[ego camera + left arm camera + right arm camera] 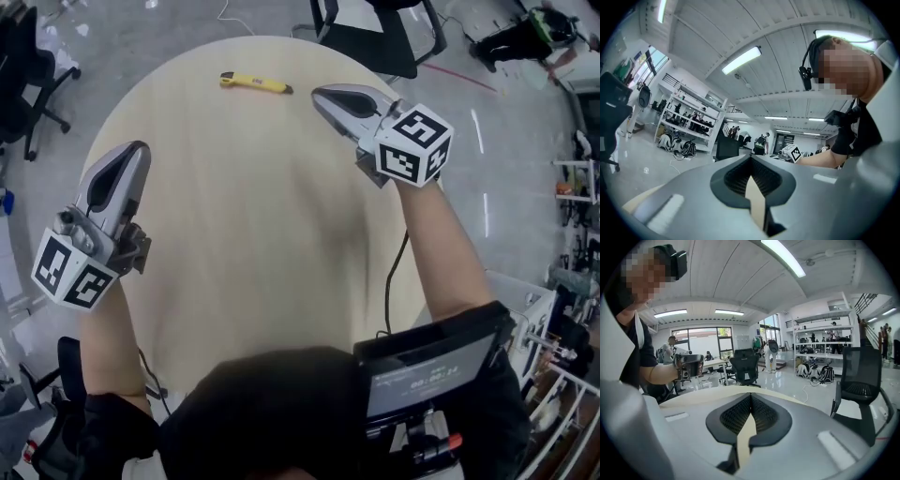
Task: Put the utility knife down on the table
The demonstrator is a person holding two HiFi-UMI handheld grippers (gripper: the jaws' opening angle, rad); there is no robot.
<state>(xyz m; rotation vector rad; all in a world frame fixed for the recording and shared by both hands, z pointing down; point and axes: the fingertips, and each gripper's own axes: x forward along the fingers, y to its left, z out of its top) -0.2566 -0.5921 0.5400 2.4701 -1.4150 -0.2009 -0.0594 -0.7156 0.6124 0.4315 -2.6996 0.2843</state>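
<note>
A yellow utility knife (255,83) lies flat by the far edge of the round pale wooden table (253,225). No gripper touches it. My right gripper (319,93) hovers just to the knife's right, and its jaws are shut with nothing between them. In its own view, the right gripper (750,394) has its tips meeting over the table's rim. My left gripper (137,148) is held over the table's left edge, well away from the knife. The left gripper (751,157) points level into the room, also shut and empty.
A black office chair (370,33) stands just beyond the table's far side and another chair (28,75) at the left. A mesh-backed chair (860,385) is close on the right. A cable (389,281) hangs off the table's near right edge. Storage shelves (686,124) line the room.
</note>
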